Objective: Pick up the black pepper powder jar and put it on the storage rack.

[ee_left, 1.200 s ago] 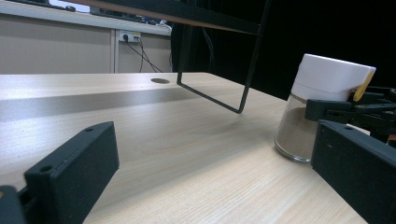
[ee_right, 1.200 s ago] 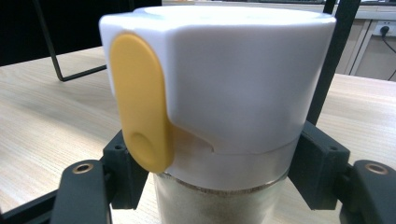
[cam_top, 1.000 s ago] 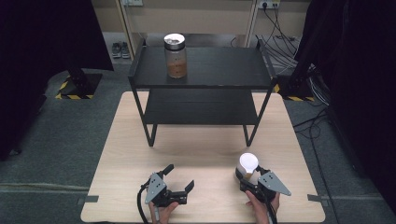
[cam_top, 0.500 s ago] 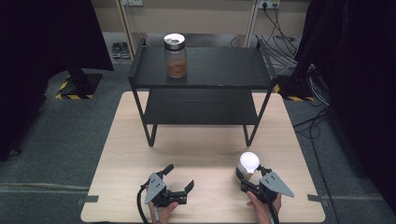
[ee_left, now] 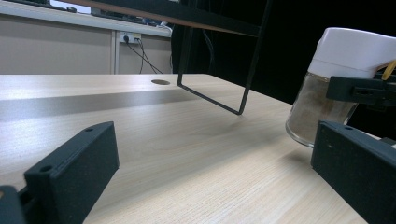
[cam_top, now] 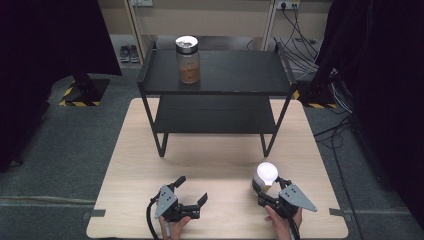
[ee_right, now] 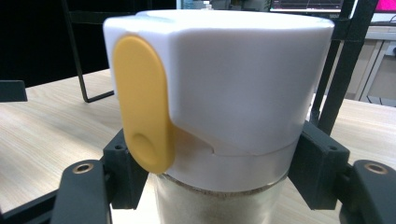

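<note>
Gripping the white-lidded jar (cam_top: 265,176) between its jaws, the right gripper (cam_top: 274,196) is mid-lift. The left gripper (cam_top: 192,192) idles, jaws spread and empty. Next probably comes placement on the shelf (cam_top: 220,70), requiring a steady clamp.

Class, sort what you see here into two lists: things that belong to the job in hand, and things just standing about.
In the job:
- white-lidded jar, clamped in the right tongs

Standing about:
- left tongs, open
- brown-filled jar on the black shelf rack
- shoes on the floor
</note>
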